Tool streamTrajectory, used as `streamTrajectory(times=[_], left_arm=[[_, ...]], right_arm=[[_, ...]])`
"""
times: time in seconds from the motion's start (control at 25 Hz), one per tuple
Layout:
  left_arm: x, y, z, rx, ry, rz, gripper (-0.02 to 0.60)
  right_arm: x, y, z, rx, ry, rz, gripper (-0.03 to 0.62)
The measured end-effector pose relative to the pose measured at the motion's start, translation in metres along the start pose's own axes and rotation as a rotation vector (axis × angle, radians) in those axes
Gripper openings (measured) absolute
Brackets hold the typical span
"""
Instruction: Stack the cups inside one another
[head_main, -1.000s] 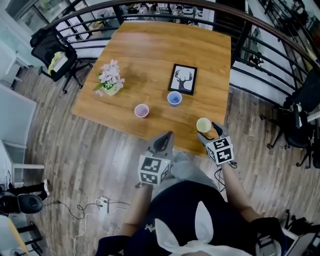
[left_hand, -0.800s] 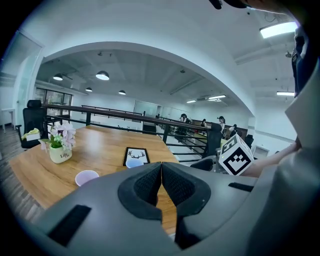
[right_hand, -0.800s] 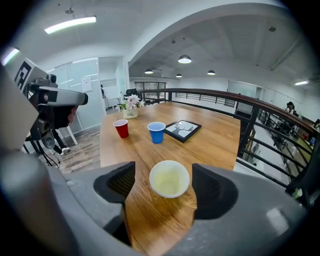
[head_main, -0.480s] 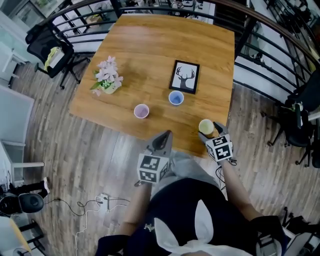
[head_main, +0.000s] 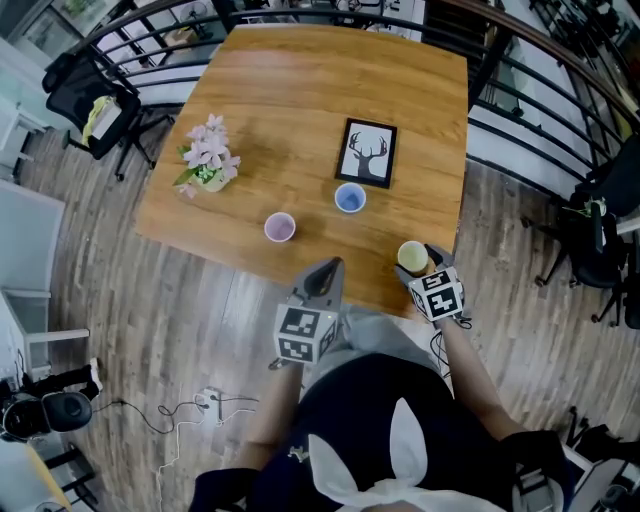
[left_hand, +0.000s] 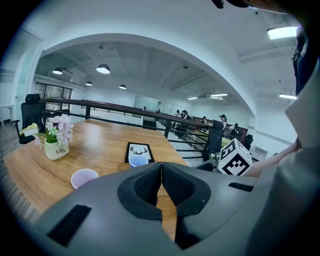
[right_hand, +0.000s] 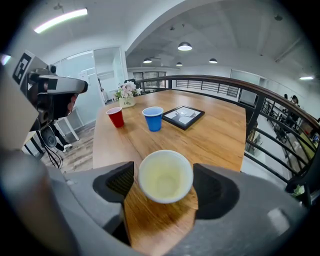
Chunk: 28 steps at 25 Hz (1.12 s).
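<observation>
Three cups stand upright on the wooden table (head_main: 300, 120). A yellow cup (head_main: 411, 256) (right_hand: 165, 176) stands near the front right edge, between the fingers of my right gripper (head_main: 419, 263) (right_hand: 164, 186). The jaws have just been opening, and the pads stand just off the cup's sides. A blue cup (head_main: 349, 198) (right_hand: 153, 118) (left_hand: 138, 160) stands in front of a picture frame (head_main: 367, 153). A red cup (head_main: 279, 227) (right_hand: 116, 117) (left_hand: 84, 177) stands further left. My left gripper (head_main: 333, 268) (left_hand: 161, 165) hangs shut and empty off the table's front edge.
A flower pot (head_main: 207, 160) (left_hand: 56, 142) sits at the table's left side. A black railing (head_main: 520, 90) runs behind and to the right of the table. Office chairs (head_main: 95, 100) stand at the left and right. Cables (head_main: 200, 405) lie on the wooden floor.
My right gripper has sunk and closed in on the yellow cup, which now stands between its fingers. My left gripper has shifted slightly, still shut.
</observation>
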<state>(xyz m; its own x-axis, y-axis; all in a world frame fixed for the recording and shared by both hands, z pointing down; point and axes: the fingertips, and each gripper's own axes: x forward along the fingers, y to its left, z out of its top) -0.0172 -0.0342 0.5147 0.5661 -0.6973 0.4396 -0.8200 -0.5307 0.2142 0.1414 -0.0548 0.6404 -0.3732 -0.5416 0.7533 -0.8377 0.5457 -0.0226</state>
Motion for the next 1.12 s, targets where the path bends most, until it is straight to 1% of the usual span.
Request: streamTrajectory(times=[0.36, 0.52, 0.6, 0.84, 1.12], left_arm=[[0.0073, 0.0009, -0.0035, -0.001, 0.013, -0.006, 0.018], [0.0074, 0.002, -0.0021, -0.01, 0.013, 0.0, 0.018], [0.0076, 0.0013, -0.0027, -0.014, 0.011, 0.0, 0.018], [0.0087, 0.0012, -0.0063, -0.02, 0.008, 0.0, 0.018], [0.0084, 0.0, -0.0076, -0.015, 0.011, 0.003, 0.018]], right_arm=[[0.0027, -0.0008, -0.0021, -0.025, 0.012, 0.012, 0.367], [0.0019, -0.0019, 0.0005, -0.031, 0.008, 0.017, 0.359], [0.0007, -0.0028, 0.0025, -0.036, 0.002, 0.018, 0.342], [0.0019, -0.0006, 0.0009, -0.053, 0.012, 0.035, 0.341], [-0.0022, -0.0002, 0.003, -0.063, -0.002, 0.036, 0.339]])
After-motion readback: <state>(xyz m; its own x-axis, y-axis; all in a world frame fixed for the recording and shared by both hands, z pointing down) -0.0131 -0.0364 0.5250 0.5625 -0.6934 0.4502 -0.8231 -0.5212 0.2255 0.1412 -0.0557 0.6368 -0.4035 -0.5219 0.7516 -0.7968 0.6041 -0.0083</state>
